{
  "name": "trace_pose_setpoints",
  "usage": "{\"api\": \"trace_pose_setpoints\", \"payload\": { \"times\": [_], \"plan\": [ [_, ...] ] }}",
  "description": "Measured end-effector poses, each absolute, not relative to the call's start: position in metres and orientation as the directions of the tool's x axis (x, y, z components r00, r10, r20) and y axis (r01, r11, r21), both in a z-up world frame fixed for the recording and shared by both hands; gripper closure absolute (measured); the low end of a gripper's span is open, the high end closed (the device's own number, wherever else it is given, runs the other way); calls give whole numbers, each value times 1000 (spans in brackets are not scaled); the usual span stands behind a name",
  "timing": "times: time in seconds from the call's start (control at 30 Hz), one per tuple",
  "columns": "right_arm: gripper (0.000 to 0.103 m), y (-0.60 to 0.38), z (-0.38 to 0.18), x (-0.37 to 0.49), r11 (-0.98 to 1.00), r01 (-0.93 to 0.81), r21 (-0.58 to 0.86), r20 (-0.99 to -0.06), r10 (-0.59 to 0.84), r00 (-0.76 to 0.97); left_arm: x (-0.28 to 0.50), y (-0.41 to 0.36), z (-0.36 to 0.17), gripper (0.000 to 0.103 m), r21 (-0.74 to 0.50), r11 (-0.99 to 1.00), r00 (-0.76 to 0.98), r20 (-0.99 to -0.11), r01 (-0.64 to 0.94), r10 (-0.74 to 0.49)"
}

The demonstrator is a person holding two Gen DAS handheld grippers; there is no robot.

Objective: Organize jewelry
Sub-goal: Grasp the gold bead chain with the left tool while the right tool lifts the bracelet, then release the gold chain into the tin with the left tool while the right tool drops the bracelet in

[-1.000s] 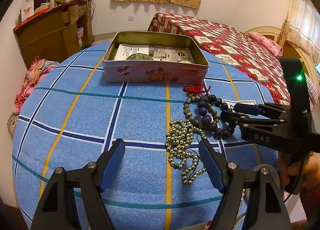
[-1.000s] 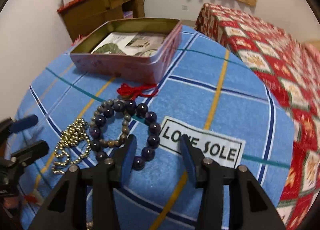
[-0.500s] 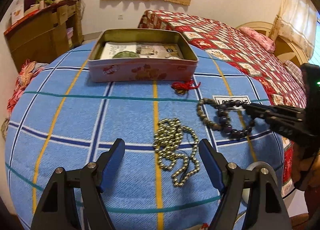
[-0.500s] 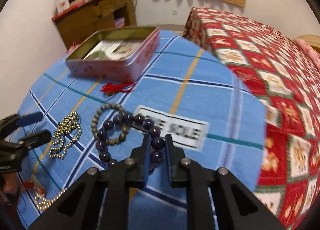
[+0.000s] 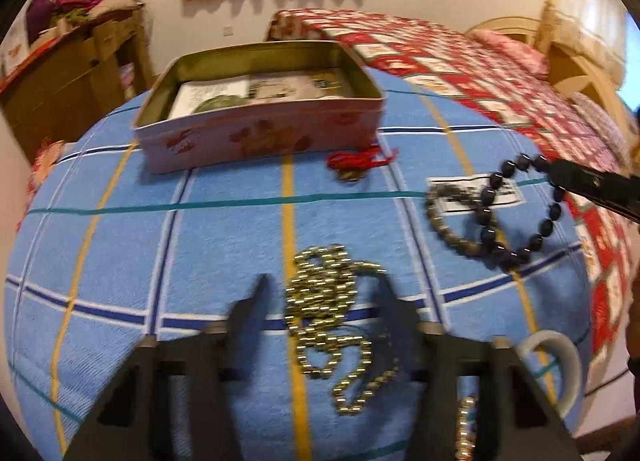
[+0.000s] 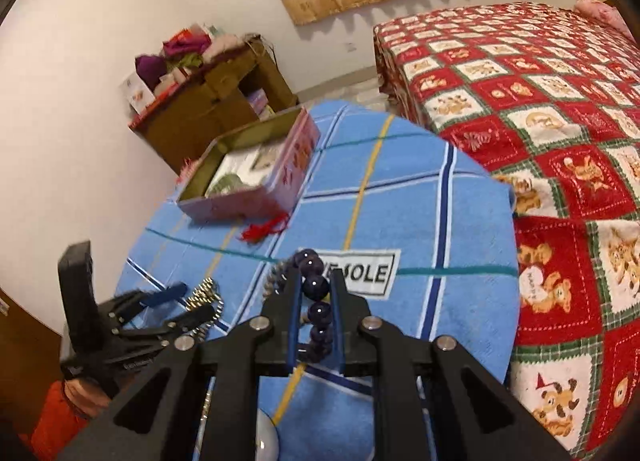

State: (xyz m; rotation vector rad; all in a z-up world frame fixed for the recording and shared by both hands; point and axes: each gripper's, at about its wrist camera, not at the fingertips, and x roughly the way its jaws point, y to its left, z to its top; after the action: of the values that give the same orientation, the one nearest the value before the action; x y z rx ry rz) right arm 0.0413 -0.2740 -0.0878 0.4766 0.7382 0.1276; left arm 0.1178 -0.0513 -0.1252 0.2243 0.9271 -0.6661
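A heap of gold chain [image 5: 320,301] lies on the blue checked cloth [image 5: 160,241], between the fingers of my left gripper [image 5: 322,285]. Its jaws are closing and stand on either side of the chain, apart from it. My right gripper [image 6: 316,279] is shut on a dark purple bead bracelet [image 6: 314,287], and the loop [image 5: 516,221] hangs from its tip [image 5: 556,169], partly lifted off the cloth. A smaller grey-brown bead bracelet [image 5: 444,221] lies under that loop. The open tin box [image 5: 260,137] stands at the back with papers inside.
A red tassel [image 5: 360,161] lies in front of the tin. A white curved object [image 5: 560,361] and another bead string [image 5: 464,421] sit at the near right edge. A bed with a red quilt [image 6: 540,101] is to the right, a wooden cabinet [image 5: 60,81] at the back left.
The right gripper shut on the purple bracelet and carried it right and up. The left gripper moved forward over the gold chain and its jaws narrowed.
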Motion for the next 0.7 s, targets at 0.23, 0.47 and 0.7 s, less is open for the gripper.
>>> {"api": "trace_pose_setpoints", "payload": {
  "times": [0.23,0.47,0.7],
  "plan": [
    [87,-273,-66,33,849,-9,528,-535,340,774,118,-56,-125,88,-83,768,419,-799,635,-432],
    [87,-271,-42,27,853,-41,520,-492,338,802,113,-38,-95,94,-198,755,442,-708,625,-551],
    [87,-262,-29,41,872,-72,484,-497,341,798,110,-23,-46,94,-219,741,513,-598,635,-616]
  ]
}}
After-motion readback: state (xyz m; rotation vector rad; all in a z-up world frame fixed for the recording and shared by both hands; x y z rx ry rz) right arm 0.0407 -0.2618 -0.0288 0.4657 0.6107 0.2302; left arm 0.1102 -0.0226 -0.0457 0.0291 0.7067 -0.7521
